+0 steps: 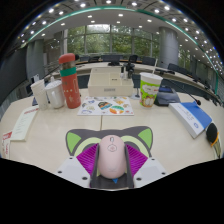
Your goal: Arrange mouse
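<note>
A pale pink mouse [112, 160] with a scroll wheel on top sits lengthwise between my gripper's [111, 140] two fingers. The magenta pads [88, 157] press against its left and right sides, with no gap showing on either side. The green fingertips [78, 138] flare outward just past the mouse's front end. The mouse's rear is hidden by the gripper body. It hovers over the white table [60, 135].
Beyond the fingers lies a colourful sheet [105, 105]. Left of it stand a red bottle with a green cap [69, 82] and a white carton [52, 94]. A green-labelled cup [150, 90] and a blue-white book [190, 117] are to the right. Papers [22, 122] lie at the left.
</note>
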Action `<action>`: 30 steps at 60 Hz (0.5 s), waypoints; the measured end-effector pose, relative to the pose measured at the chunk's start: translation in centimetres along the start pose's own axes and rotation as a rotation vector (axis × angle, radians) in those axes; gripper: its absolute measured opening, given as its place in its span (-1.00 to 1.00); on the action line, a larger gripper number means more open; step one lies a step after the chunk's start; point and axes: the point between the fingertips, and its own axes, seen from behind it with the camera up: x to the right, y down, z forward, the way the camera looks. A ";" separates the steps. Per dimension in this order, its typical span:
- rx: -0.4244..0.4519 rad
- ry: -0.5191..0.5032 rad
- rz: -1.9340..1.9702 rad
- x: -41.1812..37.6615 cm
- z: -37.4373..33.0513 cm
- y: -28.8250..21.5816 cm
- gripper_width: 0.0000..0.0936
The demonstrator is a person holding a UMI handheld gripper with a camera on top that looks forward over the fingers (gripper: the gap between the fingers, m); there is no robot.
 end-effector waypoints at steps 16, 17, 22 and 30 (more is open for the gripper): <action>-0.003 -0.043 0.016 -0.3 -4.6 -0.5 0.82; 0.000 -0.037 0.017 -0.2 -5.3 -0.7 0.82; 0.010 -0.017 0.008 -0.4 -9.7 -1.4 0.82; 0.037 0.005 -0.008 -1.7 -18.5 -1.6 0.83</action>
